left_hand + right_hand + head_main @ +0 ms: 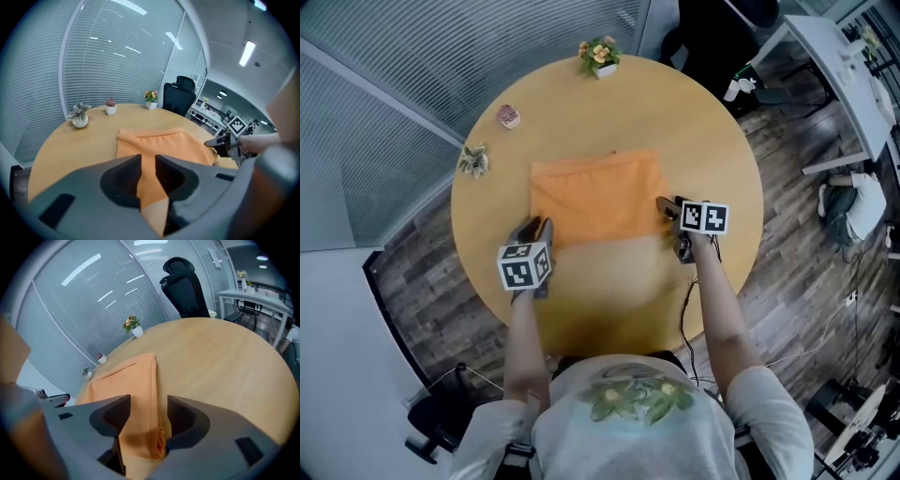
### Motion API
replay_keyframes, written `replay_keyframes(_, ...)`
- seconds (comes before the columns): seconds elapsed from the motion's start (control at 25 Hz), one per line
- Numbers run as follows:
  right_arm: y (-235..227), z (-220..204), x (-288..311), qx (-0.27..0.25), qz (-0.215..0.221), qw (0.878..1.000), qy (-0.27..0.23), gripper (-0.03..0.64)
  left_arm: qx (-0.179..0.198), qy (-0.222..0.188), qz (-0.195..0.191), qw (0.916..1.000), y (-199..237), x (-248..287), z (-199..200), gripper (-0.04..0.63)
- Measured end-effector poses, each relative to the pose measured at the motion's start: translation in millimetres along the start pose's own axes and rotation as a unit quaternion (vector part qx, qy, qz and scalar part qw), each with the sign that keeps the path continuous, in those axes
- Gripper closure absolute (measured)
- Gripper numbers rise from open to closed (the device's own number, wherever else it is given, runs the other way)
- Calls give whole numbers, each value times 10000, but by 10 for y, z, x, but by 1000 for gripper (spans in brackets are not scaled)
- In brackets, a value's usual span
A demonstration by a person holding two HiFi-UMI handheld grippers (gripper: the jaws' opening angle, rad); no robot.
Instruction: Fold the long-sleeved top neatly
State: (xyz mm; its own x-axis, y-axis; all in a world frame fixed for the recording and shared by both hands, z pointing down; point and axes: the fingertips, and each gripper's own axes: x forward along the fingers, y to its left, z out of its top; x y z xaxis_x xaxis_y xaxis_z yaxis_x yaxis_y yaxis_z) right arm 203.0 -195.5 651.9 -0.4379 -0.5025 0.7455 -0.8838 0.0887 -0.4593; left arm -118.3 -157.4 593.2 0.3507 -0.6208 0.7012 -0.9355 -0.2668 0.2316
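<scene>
An orange long-sleeved top (pixel 595 197) lies folded into a flat rectangle on the round wooden table (pixel 675 122). My left gripper (pixel 534 228) hovers at the top's near left corner. In the left gripper view its jaws (pixel 148 161) stand a little apart, with the top (pixel 164 143) showing through the gap and nothing pinched. My right gripper (pixel 668 208) is at the top's right edge. In the right gripper view it (pixel 148 404) is open wide, and the top's thick folded edge (pixel 140 380) lies under and between the jaws, untouched by the pads.
Three small potted plants stand along the far left rim: a flowering one (pixel 600 54), a pink one (pixel 508 116) and a pale one (pixel 473 161). A black office chair (pixel 712 37) stands beyond the table. Glass walls with blinds close the left side.
</scene>
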Motion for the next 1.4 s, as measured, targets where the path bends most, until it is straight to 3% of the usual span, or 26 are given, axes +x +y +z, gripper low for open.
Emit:
replay_keyframes(0.16, -52, -77, 149, 157, -127, 9993, 313, 373, 102, 19, 6, 9999, -68, -134, -58, 503)
replay_keyframes(0.44, -20, -184, 192, 220, -208, 9991, 302, 374, 61, 95, 47, 9999, -72, -259, -187, 503)
replay_keyframes(0.64, 112, -459, 141, 379, 175, 9975, 576, 463, 55, 160, 64, 9998, -99, -289, -268, 503)
replay_keyframes(0.96, 205, -716, -51, 804, 486, 9949, 367, 545, 111, 110, 36, 9999, -186, -317, -206, 503)
replay_keyframes(1.4, 301, -953, -504, 1271, 782, 9888, -39, 552, 60, 36, 25, 10000, -248, -507, -319, 503)
